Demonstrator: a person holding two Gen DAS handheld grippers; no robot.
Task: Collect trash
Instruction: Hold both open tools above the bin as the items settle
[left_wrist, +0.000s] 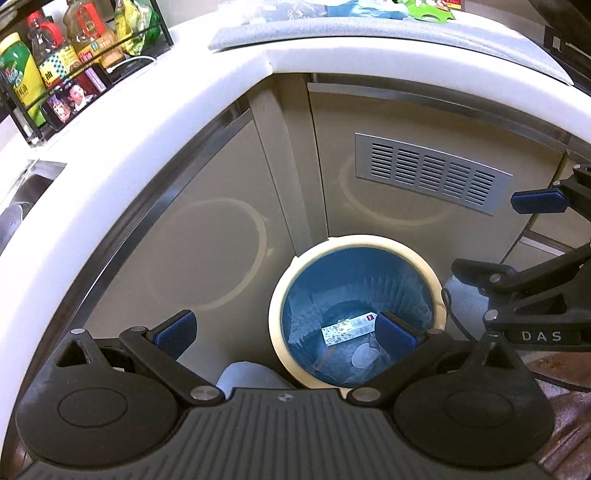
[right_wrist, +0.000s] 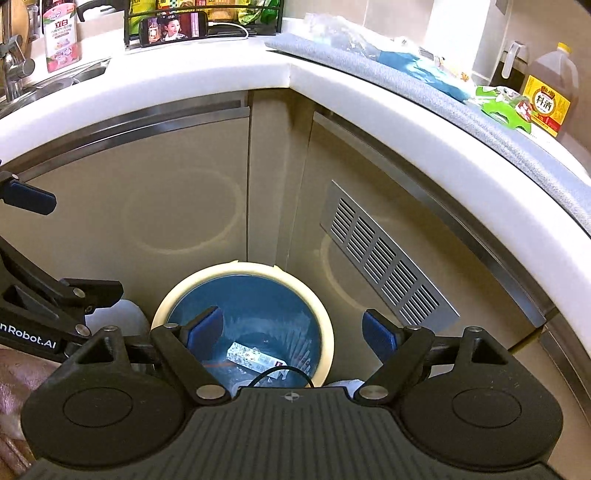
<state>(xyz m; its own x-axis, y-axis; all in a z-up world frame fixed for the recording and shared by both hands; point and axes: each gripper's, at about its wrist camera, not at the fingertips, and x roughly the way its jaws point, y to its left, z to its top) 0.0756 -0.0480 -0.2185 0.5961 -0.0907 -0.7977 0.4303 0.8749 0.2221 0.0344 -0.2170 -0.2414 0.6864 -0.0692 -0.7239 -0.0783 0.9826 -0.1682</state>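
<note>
Both grippers, the left (left_wrist: 286, 330) and the right (right_wrist: 293, 330), hang with fingers spread wide and empty above a blue-lined trash bin (right_wrist: 325, 332) standing in the cabinet corner, a small printed carton (right_wrist: 255, 360) lying at its bottom.

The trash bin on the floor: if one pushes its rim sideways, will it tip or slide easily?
The trash bin probably slides or tips readily: it looks like thin plastic and holds little, only a small carton and some wrappers. The cabinet doors close behind it would likely stop a backward push. The blue liner bag seems floppy.
</note>
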